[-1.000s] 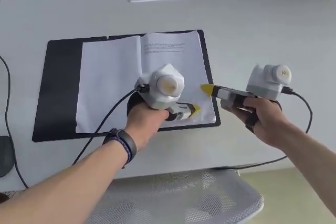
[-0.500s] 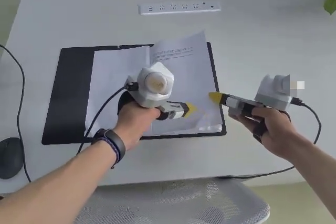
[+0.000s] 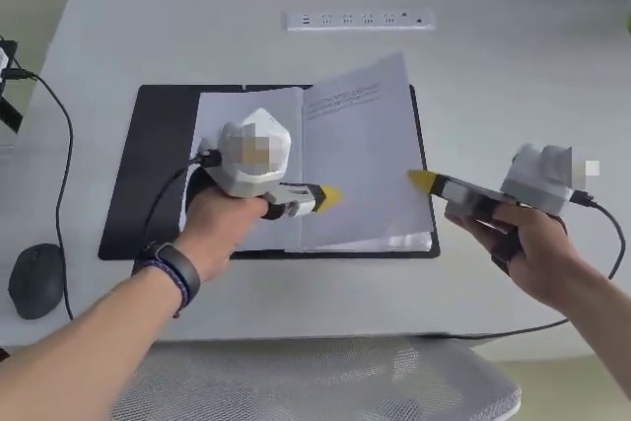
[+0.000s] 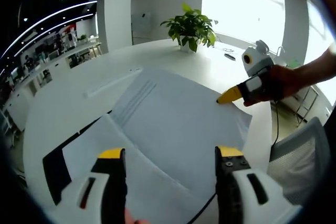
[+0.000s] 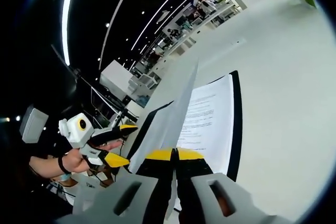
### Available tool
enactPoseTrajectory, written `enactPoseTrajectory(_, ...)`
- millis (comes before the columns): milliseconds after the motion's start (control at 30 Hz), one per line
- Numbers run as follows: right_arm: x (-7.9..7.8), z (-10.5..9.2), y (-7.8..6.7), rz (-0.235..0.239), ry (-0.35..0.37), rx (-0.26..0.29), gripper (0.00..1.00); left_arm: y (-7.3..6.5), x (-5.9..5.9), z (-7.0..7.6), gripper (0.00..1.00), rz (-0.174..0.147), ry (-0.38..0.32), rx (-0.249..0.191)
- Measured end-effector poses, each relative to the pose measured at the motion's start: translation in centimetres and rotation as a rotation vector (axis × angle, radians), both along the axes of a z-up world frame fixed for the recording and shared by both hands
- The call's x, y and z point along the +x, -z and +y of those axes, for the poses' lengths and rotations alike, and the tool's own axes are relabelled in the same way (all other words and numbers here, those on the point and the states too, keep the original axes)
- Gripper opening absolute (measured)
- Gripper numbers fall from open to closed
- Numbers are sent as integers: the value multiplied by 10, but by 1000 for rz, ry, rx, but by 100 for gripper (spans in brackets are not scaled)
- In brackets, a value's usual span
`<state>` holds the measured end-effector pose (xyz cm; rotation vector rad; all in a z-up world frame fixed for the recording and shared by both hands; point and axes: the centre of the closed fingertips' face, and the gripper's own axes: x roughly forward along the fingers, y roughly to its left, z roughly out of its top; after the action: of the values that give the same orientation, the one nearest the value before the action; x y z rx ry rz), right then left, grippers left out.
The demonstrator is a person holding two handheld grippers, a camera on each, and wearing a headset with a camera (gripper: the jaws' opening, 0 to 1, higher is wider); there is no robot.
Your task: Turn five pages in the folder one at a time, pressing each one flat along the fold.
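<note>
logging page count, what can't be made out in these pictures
Printed lines on the lifted page: too small, blurred, head view.
Folder fold: partly behind the left gripper, head view.
Stack under the lifted page: mostly covered by it, head view.
Turned-page count: sheet edges too thin to count, head view.

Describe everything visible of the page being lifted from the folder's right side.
The thin white printed paper page carries a few lines of small print near its top. Its outer edge is pinched in the shut right tool and raised off the stack, while its inner edge sits at the fold of the open black folder, so it slopes up to the right. The open left tool hovers beside the fold; contact cannot be told.
</note>
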<state>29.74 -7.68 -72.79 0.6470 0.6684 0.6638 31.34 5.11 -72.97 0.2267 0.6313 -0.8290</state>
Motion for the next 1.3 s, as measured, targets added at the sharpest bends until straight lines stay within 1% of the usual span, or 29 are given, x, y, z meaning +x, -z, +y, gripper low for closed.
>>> enactPoseTrajectory(233,4,15,-24,-60,-47,9,0,-12,-6,28,68,-17,-39,1)
enactPoseTrajectory(267,5,17,-28,-69,-53,12,0,-13,-6,29,68,-18,-41,0)
enactPoseTrajectory(333,8,25,-37,-93,-77,13,0,-17,-7,37,68,-25,-52,0)
enactPoseTrajectory(567,13,48,-59,-144,-130,29,0,-25,-12,56,69,-35,-78,-6)
enactPoseTrajectory(700,15,58,-66,-160,-151,37,0,-29,-13,67,70,-42,-101,-11)
enactPoseTrajectory(767,16,63,-69,-168,-162,38,0,-30,-14,71,70,-41,-107,-13)
enactPoseTrajectory(833,17,68,-72,-174,-169,44,0,-32,-17,79,70,-43,-120,-9)
enactPoseTrajectory(900,18,72,-73,-176,-171,54,0,-33,-19,87,70,-44,-138,-16)
enactPoseTrajectory(933,18,74,-74,-176,-169,62,0,-33,-19,88,70,-44,-142,-17)
enactPoseTrajectory(1000,19,77,-76,-175,-171,72,0,-34,-22,98,70,-44,-160,-17)
enactPoseTrajectory(1100,19,88,-82,-179,-187,91,0,-34,-25,108,71,-43,-181,-21)
enactPoseTrajectory(1167,19,92,-83,-182,-194,95,0,-33,-27,115,71,-43,-192,-16)
enactPoseTrajectory(1300,21,104,-87,-186,-212,107,0,-32,-31,127,71,-38,-219,-19)
